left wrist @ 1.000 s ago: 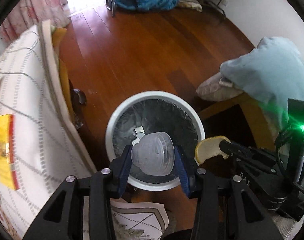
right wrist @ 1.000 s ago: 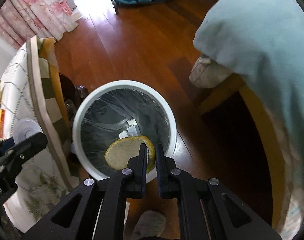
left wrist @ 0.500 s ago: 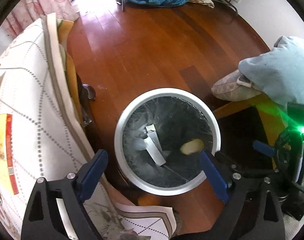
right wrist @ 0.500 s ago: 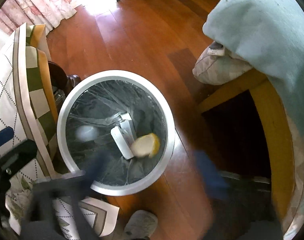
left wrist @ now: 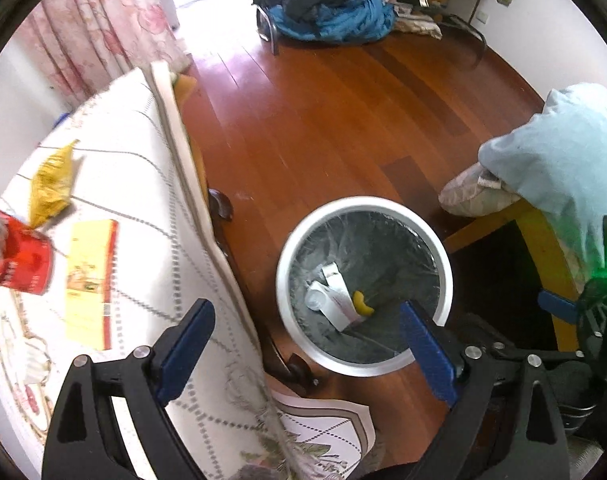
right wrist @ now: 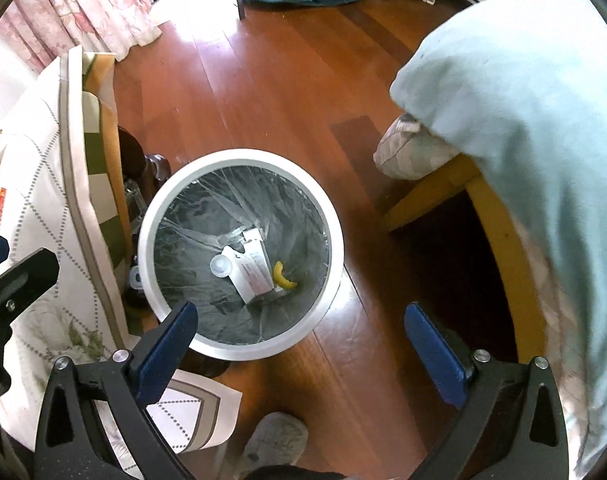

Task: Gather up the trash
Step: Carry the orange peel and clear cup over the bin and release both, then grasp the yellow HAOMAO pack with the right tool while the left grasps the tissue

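Trash, a clear plastic cup (right wrist: 220,267) and yellow peel (right wrist: 282,275), is lying in the white round lined bin (right wrist: 239,254) ahead of both empty, spread grippers (left wrist: 307,344) (right wrist: 301,344), so the red can (left wrist: 17,254), far left, is judged next.

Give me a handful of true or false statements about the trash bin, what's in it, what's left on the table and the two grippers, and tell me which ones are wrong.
1. Both the left gripper and the right gripper are open and carry nothing. True.
2. The trash bin holds a plastic cup, a white carton and a yellow peel. True.
3. The red can lies inside the bin. False: it sits on the tablecloth.
4. The bin stands on a carpet. False: it stands on the wooden floor.
5. A yellow snack bag and a flat yellow packet remain on the tablecloth. True.
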A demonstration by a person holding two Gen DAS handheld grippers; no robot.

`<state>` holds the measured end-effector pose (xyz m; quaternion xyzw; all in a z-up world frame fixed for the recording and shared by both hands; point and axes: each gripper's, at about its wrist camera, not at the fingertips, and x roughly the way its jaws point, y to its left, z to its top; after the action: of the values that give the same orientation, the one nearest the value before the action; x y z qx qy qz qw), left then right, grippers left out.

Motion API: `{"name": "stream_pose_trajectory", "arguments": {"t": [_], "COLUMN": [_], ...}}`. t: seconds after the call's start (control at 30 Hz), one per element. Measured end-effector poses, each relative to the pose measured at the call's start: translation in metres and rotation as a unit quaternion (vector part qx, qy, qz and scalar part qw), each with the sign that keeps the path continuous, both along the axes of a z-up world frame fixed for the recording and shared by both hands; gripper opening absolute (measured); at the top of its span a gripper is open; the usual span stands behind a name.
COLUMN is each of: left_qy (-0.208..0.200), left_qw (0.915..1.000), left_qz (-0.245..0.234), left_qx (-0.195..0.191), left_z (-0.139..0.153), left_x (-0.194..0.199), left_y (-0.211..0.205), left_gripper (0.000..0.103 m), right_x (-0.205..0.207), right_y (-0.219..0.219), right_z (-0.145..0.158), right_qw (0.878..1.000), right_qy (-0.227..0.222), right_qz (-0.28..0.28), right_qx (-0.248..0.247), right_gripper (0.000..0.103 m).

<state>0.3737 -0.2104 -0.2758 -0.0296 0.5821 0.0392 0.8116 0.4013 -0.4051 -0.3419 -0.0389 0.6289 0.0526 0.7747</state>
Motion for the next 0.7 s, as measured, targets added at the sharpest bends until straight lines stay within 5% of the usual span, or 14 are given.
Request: {"name": "stream_pose_trajectory", "arguments": {"t": [0.7], "left_qy": [-0.1], "left_qw": [0.9941], "left_qz": [0.035], "left_qx": [0.022], "left_z": [0.124], "left_x": [-0.079], "left_y": [0.014], "left_gripper": [0.094], "right_x": [-0.078], "right_y": [-0.005], "right_z": [0.15], "right_qw": [0.993], "right_qy": [-0.116], "right_qz": [-0.004], "right_qx": [0.029], "right_gripper": [0.103]}}
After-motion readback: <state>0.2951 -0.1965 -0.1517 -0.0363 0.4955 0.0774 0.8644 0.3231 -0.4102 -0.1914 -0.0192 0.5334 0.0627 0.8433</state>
